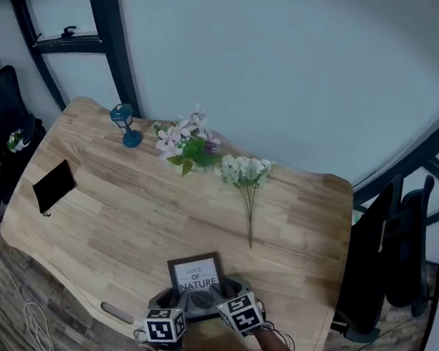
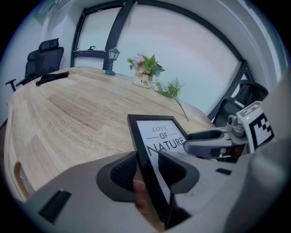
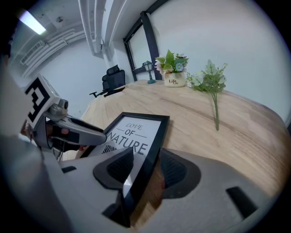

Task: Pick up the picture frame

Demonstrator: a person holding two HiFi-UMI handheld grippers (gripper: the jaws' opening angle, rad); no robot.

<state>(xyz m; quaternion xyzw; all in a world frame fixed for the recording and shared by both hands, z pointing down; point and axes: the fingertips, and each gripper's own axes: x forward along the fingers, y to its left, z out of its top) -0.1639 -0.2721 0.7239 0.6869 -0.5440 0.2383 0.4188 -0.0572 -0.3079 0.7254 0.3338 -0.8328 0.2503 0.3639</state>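
A black picture frame (image 1: 196, 273) with a "Love of Nature" print sits near the front edge of the wooden table (image 1: 119, 222). My left gripper (image 2: 148, 170) is shut on the frame's left edge (image 2: 145, 150), one pad on the glass and one behind. My right gripper (image 3: 146, 169) is shut on the frame's right edge (image 3: 152, 145) in the same way. In the head view both grippers, left (image 1: 168, 295) and right (image 1: 229, 288), meet at the frame's near corners. The frame's lower edge is hidden by the jaws.
At the back of the table stand a small teal lantern (image 1: 123, 123) and a pot of flowers (image 1: 187, 145); a loose green sprig (image 1: 247, 178) lies beside them. A flat black object (image 1: 54, 186) lies at the left. Dark office chairs (image 1: 388, 253) flank the table.
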